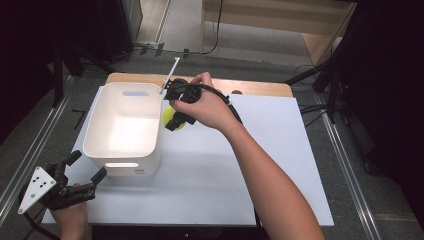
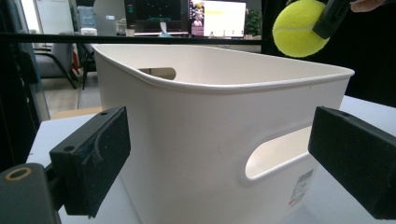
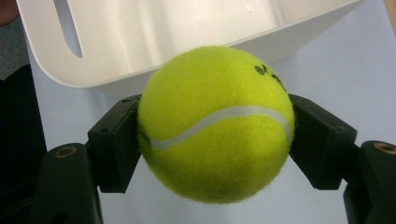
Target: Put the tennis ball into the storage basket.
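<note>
Here the right gripper (image 1: 176, 118) is clenched on a tennis ball (image 1: 172, 116), its two black pads pressing the ball's opposite flanks, as the right gripper view shows plainly (image 3: 215, 123). In the high view the ball hangs off the table, just beside the right-hand wall of the white bin (image 1: 95, 130), near that wall's far end, roughly at the bin's two o'clock. Being round, the ball has no long axis to speak of; in the right gripper view its white seam (image 3: 224, 117) runs as a wave from about eight o'clock up to three o'clock, and a small black mark (image 3: 267, 73) sits near one o'clock. The bin itself is an open rounded rectangle whose long axis runs from six to twelve o'clock in the high view, mouth upward, with slot handles in its short ends.

The left gripper (image 1: 86, 174) rests at the bin's seven o'clock, close to the near-left corner, jaws spread wide and released with nothing between the pads; the left gripper view looks across the bin wall (image 2: 201, 135) toward the ball (image 2: 299, 28) at one o'clock.
</note>
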